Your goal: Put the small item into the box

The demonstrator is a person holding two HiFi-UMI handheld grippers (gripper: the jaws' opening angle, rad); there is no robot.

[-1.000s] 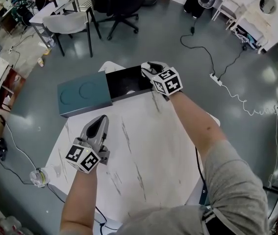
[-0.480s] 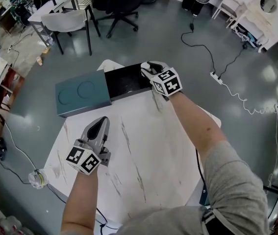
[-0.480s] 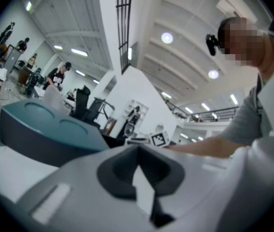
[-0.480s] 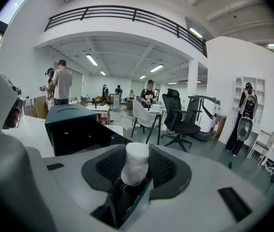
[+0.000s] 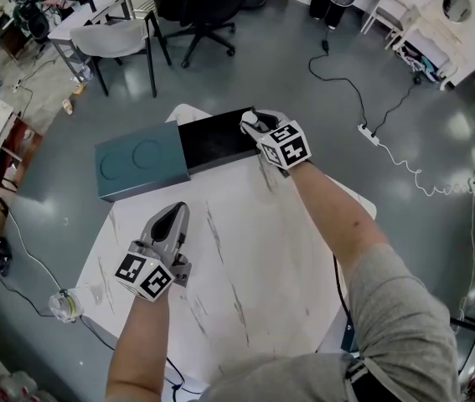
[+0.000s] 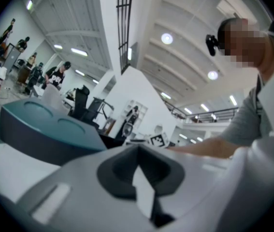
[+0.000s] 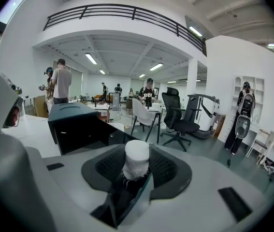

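An open box (image 5: 214, 141) with a black inside lies at the far edge of the white table (image 5: 254, 249), its teal lid (image 5: 139, 161) pushed out to the left. My right gripper (image 5: 250, 121) hovers at the box's right end, shut on a small white cylindrical item (image 7: 137, 157) that stands up between the jaws; the box's dark opening (image 7: 76, 125) lies just ahead and to the left. My left gripper (image 5: 172, 211) rests low over the table's left side, a little short of the lid, shut with nothing in it. In the left gripper view the lid (image 6: 45, 129) fills the left.
A grey chair (image 5: 126, 40) and a black office chair (image 5: 203, 7) stand on the floor beyond the table. A cable with a power strip (image 5: 369, 135) runs across the floor at the right. Several people stand at distant desks (image 7: 59, 88).
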